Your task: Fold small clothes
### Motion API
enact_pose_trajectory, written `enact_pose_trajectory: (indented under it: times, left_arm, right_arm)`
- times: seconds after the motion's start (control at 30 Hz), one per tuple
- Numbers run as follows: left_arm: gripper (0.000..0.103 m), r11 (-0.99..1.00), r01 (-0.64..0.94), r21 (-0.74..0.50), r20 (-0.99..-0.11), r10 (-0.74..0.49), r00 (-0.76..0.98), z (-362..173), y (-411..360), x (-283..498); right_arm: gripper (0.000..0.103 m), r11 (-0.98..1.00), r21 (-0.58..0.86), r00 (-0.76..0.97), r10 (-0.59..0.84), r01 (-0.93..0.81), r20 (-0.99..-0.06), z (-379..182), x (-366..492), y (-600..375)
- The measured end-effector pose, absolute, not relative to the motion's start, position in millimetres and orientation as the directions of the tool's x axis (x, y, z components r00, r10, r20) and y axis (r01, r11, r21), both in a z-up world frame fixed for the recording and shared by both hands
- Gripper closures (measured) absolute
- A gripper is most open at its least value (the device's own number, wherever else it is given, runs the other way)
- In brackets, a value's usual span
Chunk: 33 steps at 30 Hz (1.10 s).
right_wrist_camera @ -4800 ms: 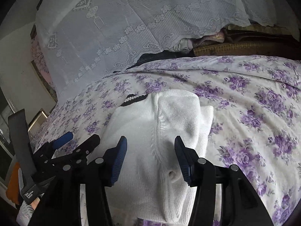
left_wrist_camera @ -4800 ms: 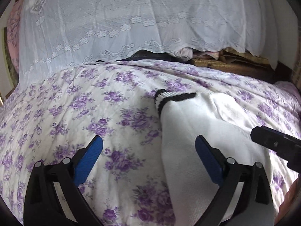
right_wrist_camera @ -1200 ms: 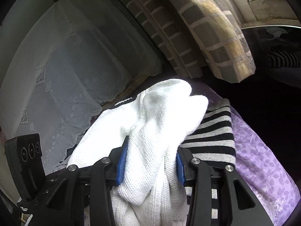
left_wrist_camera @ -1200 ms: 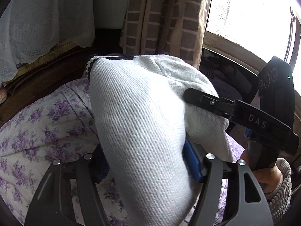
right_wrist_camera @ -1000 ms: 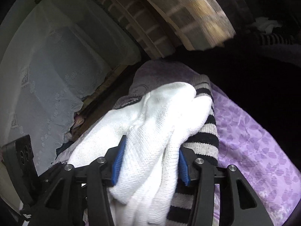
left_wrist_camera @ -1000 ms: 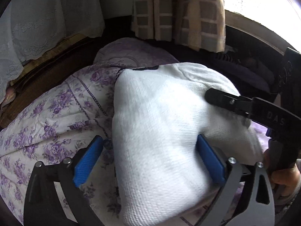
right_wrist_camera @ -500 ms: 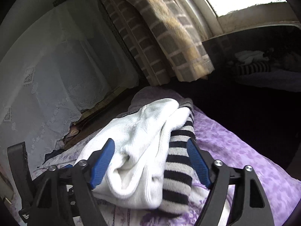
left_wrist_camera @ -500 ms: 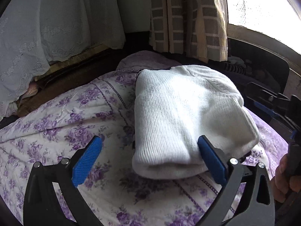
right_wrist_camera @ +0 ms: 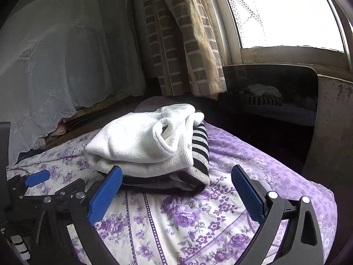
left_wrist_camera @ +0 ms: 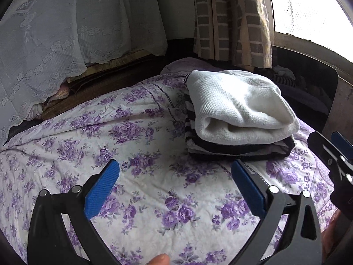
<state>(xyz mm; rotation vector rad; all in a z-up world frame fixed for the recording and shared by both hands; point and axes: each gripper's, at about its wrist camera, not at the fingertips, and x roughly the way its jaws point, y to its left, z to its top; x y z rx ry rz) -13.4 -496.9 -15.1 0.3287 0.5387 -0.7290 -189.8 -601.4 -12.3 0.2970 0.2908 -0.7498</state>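
The bed was covered with a white bedspread point(left_wrist_camera: 143, 190) printed with purple flowers, running toward a corner of the room where a brown checked curtain point(left_wrist_camera: 231, 19) hung beside a bright window point(right_wrist_camera: 286, 11). White lace cloth point(left_wrist_camera: 66, 33) draped the far side. The folded white knit garment point(left_wrist_camera: 238, 108) lay on top of a folded black-and-white striped garment point(right_wrist_camera: 200, 148) near the bed's corner, a small stack. The left gripper point(left_wrist_camera: 176, 187) and the right gripper point(right_wrist_camera: 176, 190) both hovered over the spread just short of the stack, blue pads spread wide, holding nothing.
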Motion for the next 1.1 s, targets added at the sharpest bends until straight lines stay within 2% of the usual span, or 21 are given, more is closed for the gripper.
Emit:
enact_pose_trajectory:
  times: [0.37,1.1]
  left_arm:
    - [0.004,0.711,0.700,0.073,-0.538,-0.563,0.628,-7.3,-488.3,-15.9]
    - [0.004,0.703,0.706,0.079,-0.555,-0.557,0.617,-9.3,-489.4,-18.8]
  right_arm:
    - [0.004,0.710,0.192,0.722,-0.590,0.677,-0.362,-15.3,-188.7,-606.6]
    - [0.004,0.718,0.196,0.731,-0.584,0.668,-0.352,-13.9,-189.4,-605.9]
